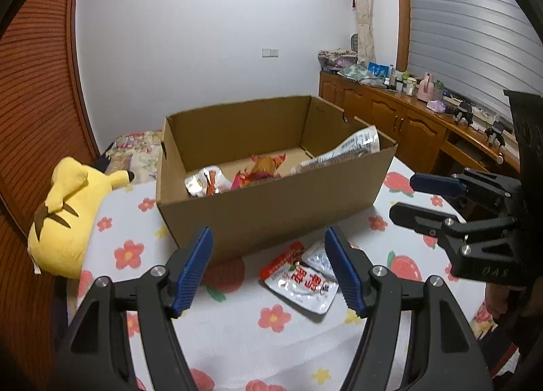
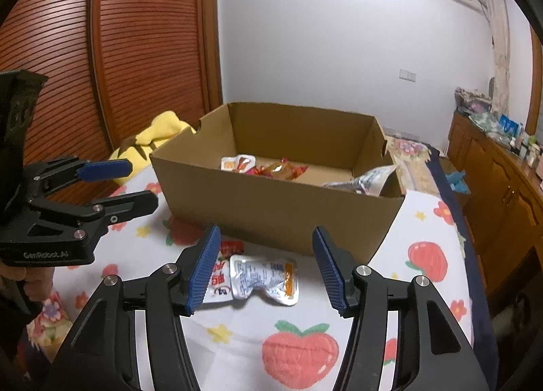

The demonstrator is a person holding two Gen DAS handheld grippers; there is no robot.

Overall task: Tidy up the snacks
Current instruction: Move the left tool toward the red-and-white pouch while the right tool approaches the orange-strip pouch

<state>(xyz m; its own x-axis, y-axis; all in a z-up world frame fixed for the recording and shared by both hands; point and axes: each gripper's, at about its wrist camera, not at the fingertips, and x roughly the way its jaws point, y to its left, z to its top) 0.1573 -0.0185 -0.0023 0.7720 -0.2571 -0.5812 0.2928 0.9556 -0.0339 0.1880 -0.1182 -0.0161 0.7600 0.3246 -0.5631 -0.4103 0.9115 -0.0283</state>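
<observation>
An open cardboard box (image 1: 271,214) (image 2: 278,218) stands on the flowered tablecloth (image 1: 237,333). Inside it lie a silver-orange pouch (image 1: 205,182), a red-orange packet (image 1: 261,167) and a large white bag (image 1: 346,150) leaning on the right wall. In front of the box, two packets rest on the cloth: a red-and-white one (image 1: 298,280) (image 2: 222,275) and a silver one (image 1: 317,257) (image 2: 264,277) overlapping it. My left gripper (image 1: 268,238) (image 2: 142,184) is open and empty, just short of the packets. Beside it, my right gripper (image 2: 266,231) (image 1: 402,197) is also open, holding nothing.
A yellow plush toy (image 1: 64,218) lies at the table's left, beside the box. A louvred wooden door (image 2: 142,51) stands behind it. A wooden cabinet (image 1: 390,112) crowded with small items runs along the right wall. The table's edge drops off at the right (image 2: 465,255).
</observation>
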